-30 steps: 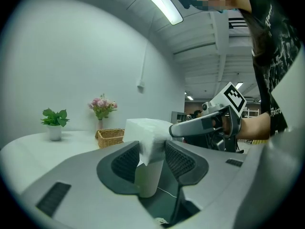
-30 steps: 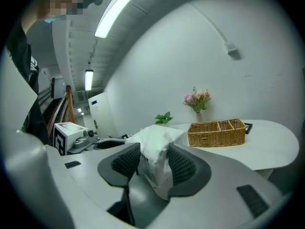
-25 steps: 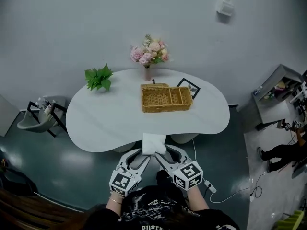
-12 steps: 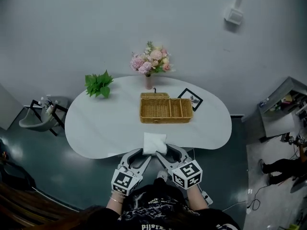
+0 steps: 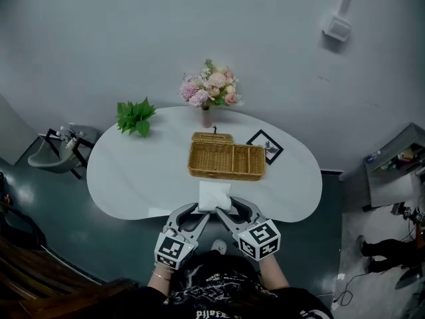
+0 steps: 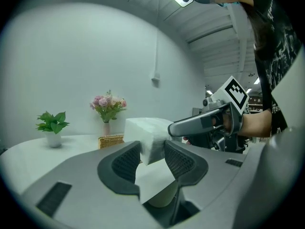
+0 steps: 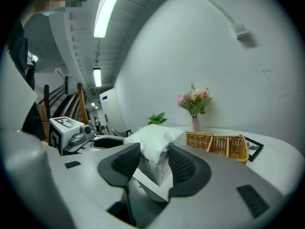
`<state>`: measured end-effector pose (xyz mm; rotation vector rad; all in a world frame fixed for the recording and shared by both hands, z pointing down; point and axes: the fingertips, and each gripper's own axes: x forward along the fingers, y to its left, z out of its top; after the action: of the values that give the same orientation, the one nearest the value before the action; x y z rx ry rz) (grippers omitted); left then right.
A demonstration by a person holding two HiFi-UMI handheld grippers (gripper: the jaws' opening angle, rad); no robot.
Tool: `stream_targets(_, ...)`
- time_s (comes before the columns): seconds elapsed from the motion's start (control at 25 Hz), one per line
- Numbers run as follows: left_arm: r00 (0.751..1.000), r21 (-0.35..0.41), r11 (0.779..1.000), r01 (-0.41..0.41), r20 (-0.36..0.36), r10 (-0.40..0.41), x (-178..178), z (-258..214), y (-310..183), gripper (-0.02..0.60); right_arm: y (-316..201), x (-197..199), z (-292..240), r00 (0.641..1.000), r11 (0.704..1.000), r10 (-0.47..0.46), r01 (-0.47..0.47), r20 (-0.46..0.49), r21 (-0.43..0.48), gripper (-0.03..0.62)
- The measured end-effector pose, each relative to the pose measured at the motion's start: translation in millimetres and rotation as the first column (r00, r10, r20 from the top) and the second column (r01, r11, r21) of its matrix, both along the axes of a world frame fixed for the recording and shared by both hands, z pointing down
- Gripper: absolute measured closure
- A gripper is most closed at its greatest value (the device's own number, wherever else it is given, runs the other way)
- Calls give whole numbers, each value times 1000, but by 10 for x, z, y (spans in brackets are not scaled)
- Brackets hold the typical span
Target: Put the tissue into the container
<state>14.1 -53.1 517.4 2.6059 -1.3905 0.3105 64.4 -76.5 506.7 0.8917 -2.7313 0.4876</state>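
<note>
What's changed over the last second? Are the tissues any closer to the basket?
Yes. The left tool and right tool carried the tissue pack forward from the table edge; it is now above the tabletop, just short of the wicker basket. Both tools hold it as before. The basket, flower vase and potted plant stayed put.

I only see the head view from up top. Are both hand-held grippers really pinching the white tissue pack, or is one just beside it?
Observer: The left gripper view shows the left hand-held gripper with the tissue pack pressed between both its pads.
Operator: And the other one?
Observer: In its own view, the right hand-held gripper squeezes the pack too, and the pack looks crinkly and shiny there.
Operator: Is anything written on it?
Observer: Small dark print shows near the right pads, too small to read.
</note>
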Motion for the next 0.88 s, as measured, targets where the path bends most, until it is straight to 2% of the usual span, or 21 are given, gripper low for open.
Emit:
stream_targets(0.2,1000,-8,1000,22,-2,-22,90,34,-121,407,-134,82,38,1000,1000,-16,16,2,-8,388)
stream_targets(0.48,1000,-5,1000,7,0,-7,102,28,-295,407,-297,101,30,1000,1000,5,-5,6,-11,388)
stream_targets(0.88,999,-6,999,-33,-26,33,-122,26,-721,408,-702,-124,-1,999,1000,26,-26,-46,3,388)
